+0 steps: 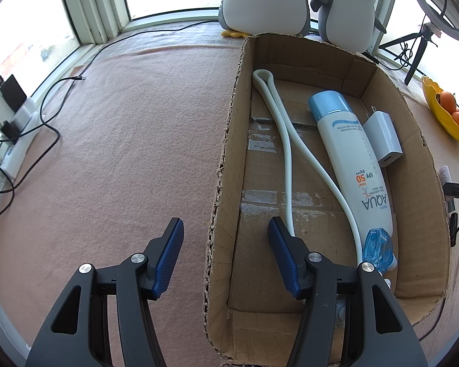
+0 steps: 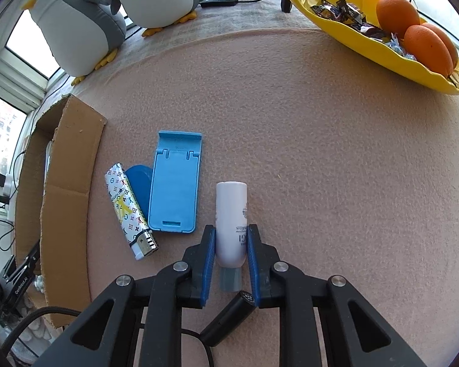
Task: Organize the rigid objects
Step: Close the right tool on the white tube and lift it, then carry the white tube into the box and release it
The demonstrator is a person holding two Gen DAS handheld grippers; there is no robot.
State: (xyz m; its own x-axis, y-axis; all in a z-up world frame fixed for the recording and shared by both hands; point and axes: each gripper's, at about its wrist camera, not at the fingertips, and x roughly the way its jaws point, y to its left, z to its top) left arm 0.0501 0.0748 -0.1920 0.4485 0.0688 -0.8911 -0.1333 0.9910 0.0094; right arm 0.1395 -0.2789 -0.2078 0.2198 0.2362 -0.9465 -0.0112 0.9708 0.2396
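My right gripper [image 2: 231, 227] is shut on a small white bottle [image 2: 231, 211] that lies on the pink cloth, cap towards the camera, with a blue pad against each side. Left of it lie a blue phone stand [image 2: 174, 183], a dark blue oval piece [image 2: 139, 183] and a patterned lighter [image 2: 128, 211]. My left gripper [image 1: 225, 220] stands open astride the left wall of the cardboard box [image 1: 226, 159], without touching it. In the box lie a sunscreen bottle [image 1: 352, 159], a white charger [image 1: 382, 137], a pale looped strap [image 1: 287, 140] and a clear blue piece [image 1: 378, 247].
Two plush penguins [image 1: 266, 0] stand behind the box by the window. A yellow dish [image 2: 345, 42] with oranges and sweets sits at the far right. Black cables [image 1: 50, 122] and chargers lie along the left edge. A black cylinder [image 2: 229, 318] lies under my right gripper.
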